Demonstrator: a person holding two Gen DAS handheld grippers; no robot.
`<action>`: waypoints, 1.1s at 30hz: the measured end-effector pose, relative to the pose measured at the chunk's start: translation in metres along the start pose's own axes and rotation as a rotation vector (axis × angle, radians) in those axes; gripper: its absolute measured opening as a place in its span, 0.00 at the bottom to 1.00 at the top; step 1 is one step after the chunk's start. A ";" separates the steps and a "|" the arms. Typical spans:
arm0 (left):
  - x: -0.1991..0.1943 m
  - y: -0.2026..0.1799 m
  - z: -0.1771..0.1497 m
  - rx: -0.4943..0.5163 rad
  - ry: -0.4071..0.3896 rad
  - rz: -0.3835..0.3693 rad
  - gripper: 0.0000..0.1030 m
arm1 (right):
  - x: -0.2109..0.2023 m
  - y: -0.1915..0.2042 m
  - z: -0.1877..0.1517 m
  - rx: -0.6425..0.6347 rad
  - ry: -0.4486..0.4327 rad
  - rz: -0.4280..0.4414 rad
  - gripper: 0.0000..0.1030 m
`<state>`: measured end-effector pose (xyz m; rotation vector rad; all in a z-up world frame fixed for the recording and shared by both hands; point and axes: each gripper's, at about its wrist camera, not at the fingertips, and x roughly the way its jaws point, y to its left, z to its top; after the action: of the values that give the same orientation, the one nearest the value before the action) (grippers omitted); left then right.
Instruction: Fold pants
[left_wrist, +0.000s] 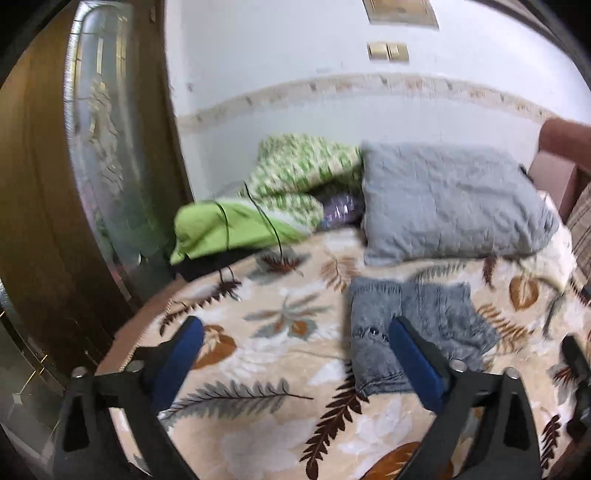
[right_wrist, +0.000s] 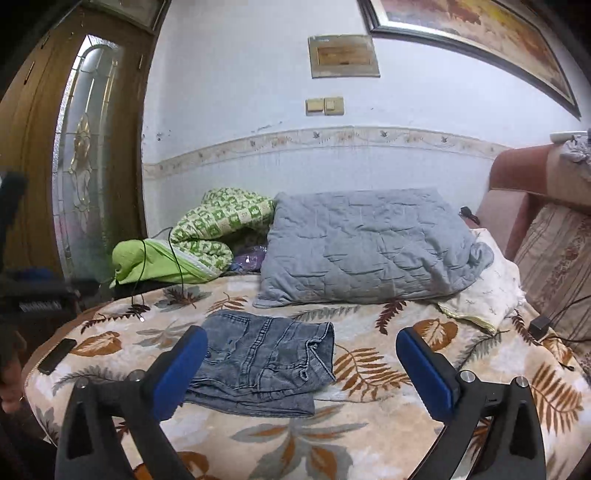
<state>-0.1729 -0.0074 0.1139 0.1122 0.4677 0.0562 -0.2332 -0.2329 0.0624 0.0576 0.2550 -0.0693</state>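
Hanging above the bed, both grippers stood released, blue pads spread wide with nothing between them. Left gripper (left_wrist: 295, 328): its right finger (left_wrist: 417, 365) overlapped the pants' near edge in the picture, contact not clear; view blurred. Right gripper (right_wrist: 301, 339): its left finger (right_wrist: 177, 373) overlapped the pants' left side in the picture, the right finger (right_wrist: 428, 373) stood well apart over bare blanket.

Pants (right_wrist: 262, 365): grey-blue denim, folded into a compact stack, lying on the blanket (right_wrist: 369, 424) near the middle of the bed, waistband and belt loops facing up on the top layer. In the left wrist view the same pants (left_wrist: 413, 325) lay right of centre, a small tear showing near the lower left edge.

Blanket: cream plush, brown and grey leaf print, covering the bed. A dark phone (right_wrist: 57, 356) lay flat at its left edge. A small black plug (right_wrist: 540, 326) with cord sat at the right edge.

Beyond the pants: grey quilted pillow (right_wrist: 369, 247), leaning toward the wall. Left of it, a green-and-white patterned quilt (right_wrist: 225, 218) bundled, with a plain lime cloth (right_wrist: 155, 262) below it and thin black wires draped across. A white cloth (right_wrist: 491, 280) lay beside the pillow's right end.

Far: white wall with patterned border, two switches (right_wrist: 325, 106), a framed picture (right_wrist: 476, 37) upper right, wooden door (right_wrist: 74, 166) with glass pane on the left, pink sofa arm (right_wrist: 517, 177) on the right.
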 end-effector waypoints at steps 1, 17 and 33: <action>-0.008 0.002 0.002 -0.008 -0.019 -0.006 0.99 | -0.007 0.002 0.000 -0.008 -0.011 0.005 1.00; -0.087 0.015 0.014 -0.022 -0.133 0.005 1.00 | -0.076 0.009 0.014 -0.030 -0.071 0.008 1.00; -0.089 0.040 0.006 -0.053 -0.112 0.031 1.00 | -0.083 0.044 0.019 -0.044 -0.039 0.128 1.00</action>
<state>-0.2504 0.0243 0.1631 0.0705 0.3523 0.0921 -0.3054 -0.1853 0.1044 0.0286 0.2137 0.0622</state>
